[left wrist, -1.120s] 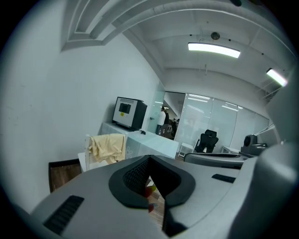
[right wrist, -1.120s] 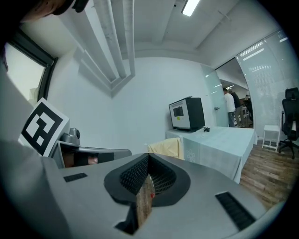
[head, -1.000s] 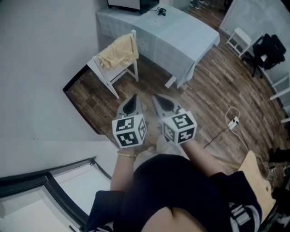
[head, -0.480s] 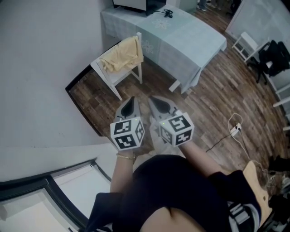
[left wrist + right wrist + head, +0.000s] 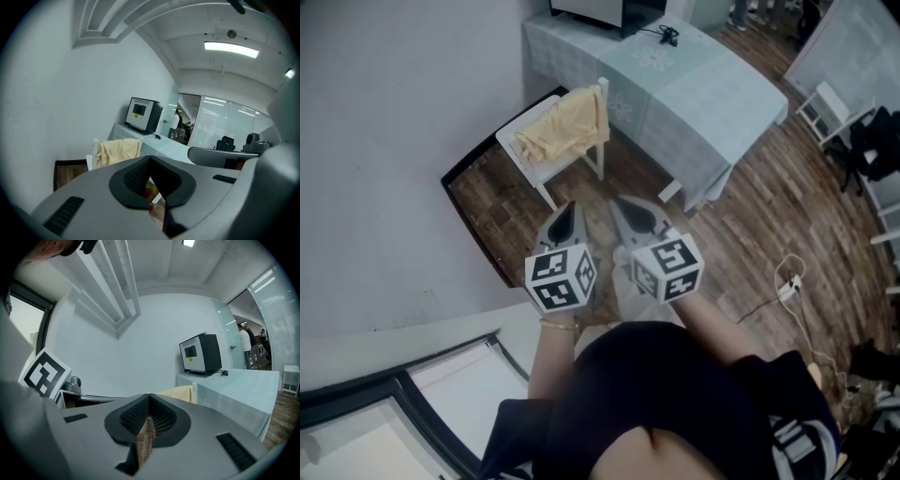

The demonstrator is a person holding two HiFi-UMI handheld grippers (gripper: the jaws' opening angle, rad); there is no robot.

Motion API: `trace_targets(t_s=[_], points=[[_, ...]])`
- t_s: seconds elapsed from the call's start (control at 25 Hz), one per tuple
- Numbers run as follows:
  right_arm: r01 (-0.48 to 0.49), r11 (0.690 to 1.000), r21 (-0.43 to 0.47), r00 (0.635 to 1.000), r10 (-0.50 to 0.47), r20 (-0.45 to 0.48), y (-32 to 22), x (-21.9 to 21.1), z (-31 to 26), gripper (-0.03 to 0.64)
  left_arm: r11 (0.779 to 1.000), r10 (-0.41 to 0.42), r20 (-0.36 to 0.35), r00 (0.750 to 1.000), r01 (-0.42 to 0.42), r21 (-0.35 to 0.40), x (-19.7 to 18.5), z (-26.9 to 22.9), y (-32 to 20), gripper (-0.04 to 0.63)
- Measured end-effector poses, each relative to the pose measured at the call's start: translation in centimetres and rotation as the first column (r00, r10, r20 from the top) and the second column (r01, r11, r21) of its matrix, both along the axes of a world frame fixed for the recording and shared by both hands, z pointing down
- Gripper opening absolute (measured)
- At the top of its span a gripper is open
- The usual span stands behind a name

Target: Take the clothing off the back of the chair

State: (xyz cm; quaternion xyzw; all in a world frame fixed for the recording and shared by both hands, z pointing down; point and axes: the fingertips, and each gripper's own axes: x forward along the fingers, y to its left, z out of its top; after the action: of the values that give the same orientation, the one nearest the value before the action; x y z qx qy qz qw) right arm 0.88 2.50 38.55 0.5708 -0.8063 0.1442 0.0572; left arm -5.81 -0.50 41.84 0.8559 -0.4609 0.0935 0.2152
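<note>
Fingers (image 5: 563,225) closed (both empty), clothing (image 5: 567,125) on chair (image 5: 530,169)

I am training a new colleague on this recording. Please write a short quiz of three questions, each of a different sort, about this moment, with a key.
1. True or false: the yellow clothing hangs over the back of the white chair.
2. Choose one: the left gripper and the right gripper are A) both shut and empty, B) both shut on the clothing, C) both wide open.
3. Short answer: which piece of furniture stands just beside the chair?

Key: 1 true; 2 A; 3 the table with the pale cloth.
</note>
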Motion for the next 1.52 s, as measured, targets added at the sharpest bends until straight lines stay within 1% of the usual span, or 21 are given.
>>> trace_targets(t_s=[0.32, 0.64, 1.08, 1.52], points=[[0.044, 0.999, -0.023, 0.999, -0.044, -0.005, -5.9, 1.6, 0.1, 0.014, 0.998, -0.062, 0.009, 0.998, 0.062, -0.019, 1.0, 0.2, -5.5, -0.003], [0.096, 0.995, -0.021, 0.995, -0.097, -0.019, -12.4, 3.1, 0.2, 0.014, 0.991, -0.134, 0.001, 0.991, 0.134, -0.023, 1.8, 0.3, -10.8, -0.003], [0.216, 0.976, -0.024, 0.976, -0.217, -0.022, -19.3, 3.3, 1.0, 0.014, 0.968, -0.248, 0.004, 0.969, 0.248, -0.037, 2.0, 1.3, -16.4, -0.003], [0.293, 0.956, -0.026, 0.955, -0.293, -0.032, -24.6, 4.0, 2.1, 0.014, 0.941, -0.336, 0.01, 0.942, 0.337, -0.045, 2.3, 2.8, -20.7, -0.003]])
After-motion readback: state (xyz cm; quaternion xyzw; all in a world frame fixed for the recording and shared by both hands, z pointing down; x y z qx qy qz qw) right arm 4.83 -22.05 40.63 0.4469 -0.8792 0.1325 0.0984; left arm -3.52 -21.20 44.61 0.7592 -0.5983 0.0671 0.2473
